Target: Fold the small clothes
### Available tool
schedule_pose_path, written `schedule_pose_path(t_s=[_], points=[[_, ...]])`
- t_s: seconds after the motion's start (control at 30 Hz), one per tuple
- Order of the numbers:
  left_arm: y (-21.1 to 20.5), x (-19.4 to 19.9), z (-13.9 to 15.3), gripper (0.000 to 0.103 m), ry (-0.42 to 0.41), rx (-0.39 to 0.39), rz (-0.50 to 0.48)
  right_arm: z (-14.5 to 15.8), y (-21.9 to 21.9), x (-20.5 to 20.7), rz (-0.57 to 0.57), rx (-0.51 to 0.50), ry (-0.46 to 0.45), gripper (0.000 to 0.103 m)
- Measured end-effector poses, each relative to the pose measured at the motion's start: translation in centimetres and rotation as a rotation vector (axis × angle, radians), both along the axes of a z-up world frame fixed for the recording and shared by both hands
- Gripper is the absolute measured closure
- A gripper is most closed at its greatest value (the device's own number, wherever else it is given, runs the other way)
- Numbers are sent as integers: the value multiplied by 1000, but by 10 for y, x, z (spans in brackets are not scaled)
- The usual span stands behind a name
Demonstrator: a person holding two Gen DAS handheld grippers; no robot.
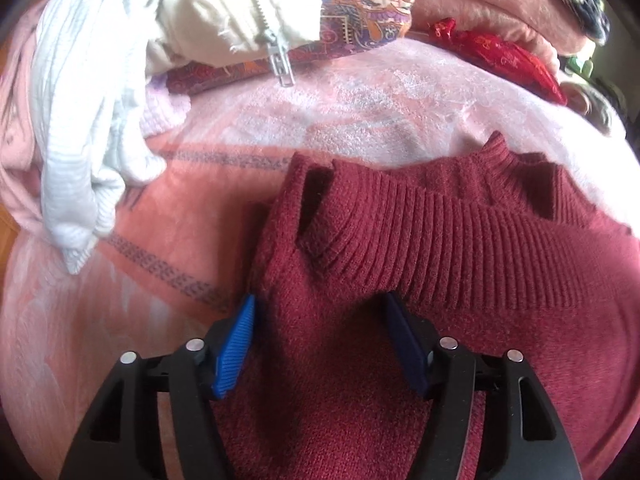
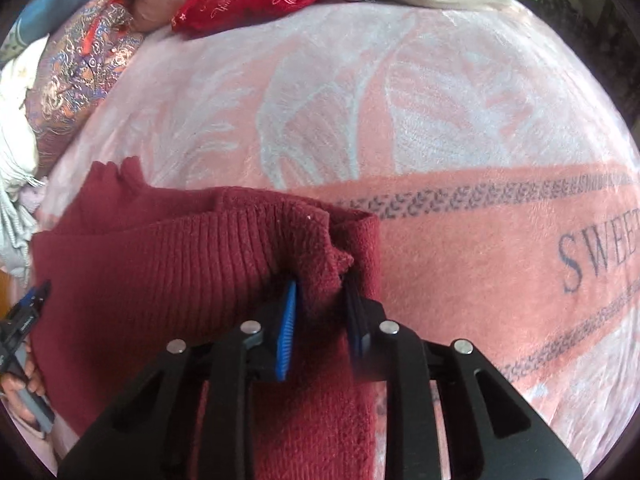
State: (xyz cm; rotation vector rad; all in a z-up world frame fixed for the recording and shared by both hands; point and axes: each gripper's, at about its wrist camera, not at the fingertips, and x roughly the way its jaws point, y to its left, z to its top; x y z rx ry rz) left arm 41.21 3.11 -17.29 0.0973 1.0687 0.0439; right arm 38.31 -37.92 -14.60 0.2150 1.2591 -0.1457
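A dark red knitted sweater (image 1: 440, 240) with a ribbed hem lies on the pink blanket (image 1: 168, 216). My left gripper (image 1: 320, 312) stands with its blue pads wide apart, the sweater's left part bunched between them. In the right wrist view the same sweater (image 2: 160, 264) fills the lower left. My right gripper (image 2: 324, 292) has its pads pressed close on a fold of the sweater's right edge. The left gripper (image 2: 30, 308) shows at the far left edge there, held by a hand.
A pile of white and cream clothes (image 1: 100, 100) with a zipper (image 1: 280, 60) lies at the back left, over a patterned cushion (image 1: 360, 4). A small red pouch (image 1: 500, 56) lies at the back. The blanket (image 2: 440, 120) spreads wide to the right, printed "SWEET".
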Motion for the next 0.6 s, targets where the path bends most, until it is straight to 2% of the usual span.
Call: schedule_pose_path(t_s=[0.07,0.1,0.17,0.23,0.4,0.47,0.6], points=[[-1,1,1,35,0,9,5,4,2,-2,11,-5,-5,77],[0,1,2,35,2,9,4,9,0,-6,12,21,-16,68],[3,-4,9,36,3,-9,-2,18,-7,-19,-11,80,-34,58],[8,-14,17,36,8,-43,-11,31,-15,-42,-16,154,-54,58],[34,-68,38,27,-24,-101,-16,46,-18,-104,17,206,-68,57],[43,-94,40,27,-17,-82,1,44,-21,-128,18,222,-52,57],[41,-125,41,27,-26,-69,-19,40,-17,-146,33,203,-30,56]])
